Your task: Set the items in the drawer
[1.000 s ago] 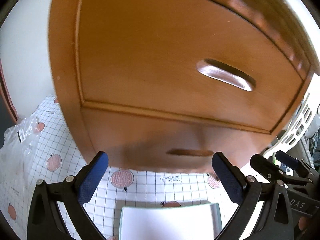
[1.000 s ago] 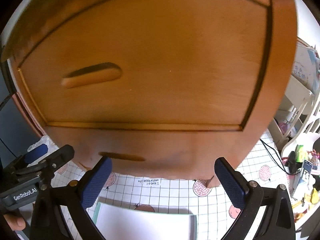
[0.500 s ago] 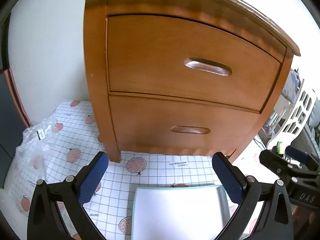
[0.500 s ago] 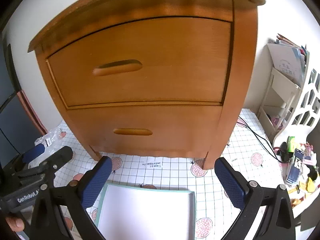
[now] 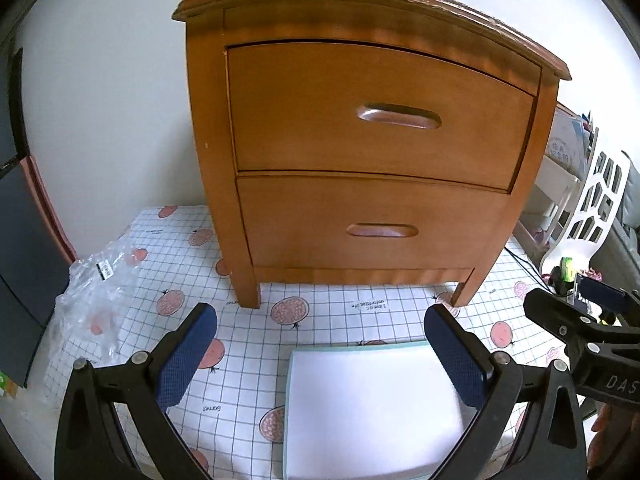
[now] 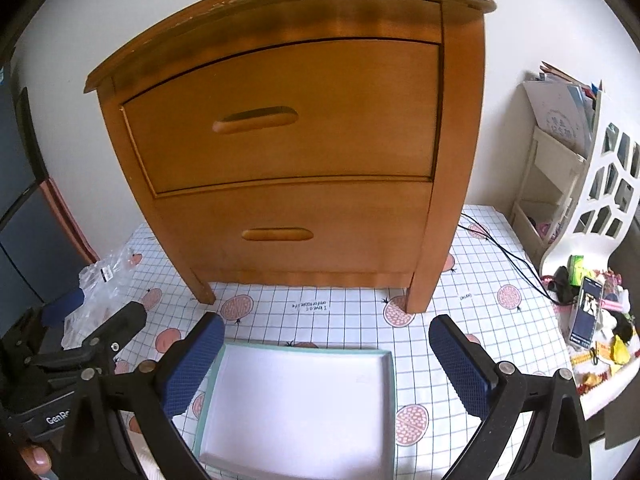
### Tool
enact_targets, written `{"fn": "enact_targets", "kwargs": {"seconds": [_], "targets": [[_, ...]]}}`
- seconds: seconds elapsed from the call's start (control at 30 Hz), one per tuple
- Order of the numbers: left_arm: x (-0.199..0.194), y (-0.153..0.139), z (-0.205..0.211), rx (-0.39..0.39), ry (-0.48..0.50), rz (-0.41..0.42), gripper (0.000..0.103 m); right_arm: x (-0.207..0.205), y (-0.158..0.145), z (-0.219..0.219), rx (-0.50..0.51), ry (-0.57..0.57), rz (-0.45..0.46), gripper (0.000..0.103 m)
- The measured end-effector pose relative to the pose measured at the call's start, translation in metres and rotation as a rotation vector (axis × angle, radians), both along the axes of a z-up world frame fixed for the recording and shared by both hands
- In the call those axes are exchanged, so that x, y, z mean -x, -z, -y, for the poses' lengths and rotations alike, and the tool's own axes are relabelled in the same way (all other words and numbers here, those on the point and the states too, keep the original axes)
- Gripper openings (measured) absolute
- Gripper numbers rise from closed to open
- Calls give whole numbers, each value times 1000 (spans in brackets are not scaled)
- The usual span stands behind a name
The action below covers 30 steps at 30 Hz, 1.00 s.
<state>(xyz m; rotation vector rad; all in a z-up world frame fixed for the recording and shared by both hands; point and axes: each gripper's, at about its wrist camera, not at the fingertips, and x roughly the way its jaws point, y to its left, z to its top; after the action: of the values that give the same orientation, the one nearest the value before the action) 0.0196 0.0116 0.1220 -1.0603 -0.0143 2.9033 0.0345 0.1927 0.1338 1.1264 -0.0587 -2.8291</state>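
A small wooden two-drawer cabinet (image 5: 372, 152) (image 6: 296, 152) stands on a checked tablecloth against a white wall. Both its upper drawer (image 5: 380, 116) (image 6: 280, 120) and lower drawer (image 5: 372, 228) (image 6: 288, 228) are closed. In front of it lies a shallow white tray with a pale green rim (image 5: 360, 347) (image 6: 390, 380), with nothing in it. My left gripper (image 5: 320, 344) is open, hovering above the tray's near side. My right gripper (image 6: 326, 354) is open too, also over the tray. Each gripper's black frame shows at the edge of the other's view.
A crumpled clear plastic bag (image 5: 96, 292) (image 6: 104, 280) lies left of the cabinet. At the right stand a white cut-out rack (image 6: 600, 200), a paper holder (image 6: 560, 132), a black cable (image 6: 508, 256), a phone (image 6: 586, 312) and small clutter.
Both grippers have drawn back from close to the cabinet front. The whole cabinet and more of the tray now show. Both stay open.
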Motion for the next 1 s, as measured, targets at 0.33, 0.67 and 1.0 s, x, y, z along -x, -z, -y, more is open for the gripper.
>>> {"fn": "enact_targets", "kwargs": {"seconds": [0.33, 0.67, 1.0], "targets": [[-28, 9, 6, 8, 13, -7, 103, -28, 10, -9, 2, 14, 11, 103], [-59, 31, -4, 57, 58, 12, 103, -52, 30, -12, -7, 24, 44, 103], [-78, 57, -5, 82, 63, 22, 103, -70, 60, -13, -25, 18, 78, 103]]}}
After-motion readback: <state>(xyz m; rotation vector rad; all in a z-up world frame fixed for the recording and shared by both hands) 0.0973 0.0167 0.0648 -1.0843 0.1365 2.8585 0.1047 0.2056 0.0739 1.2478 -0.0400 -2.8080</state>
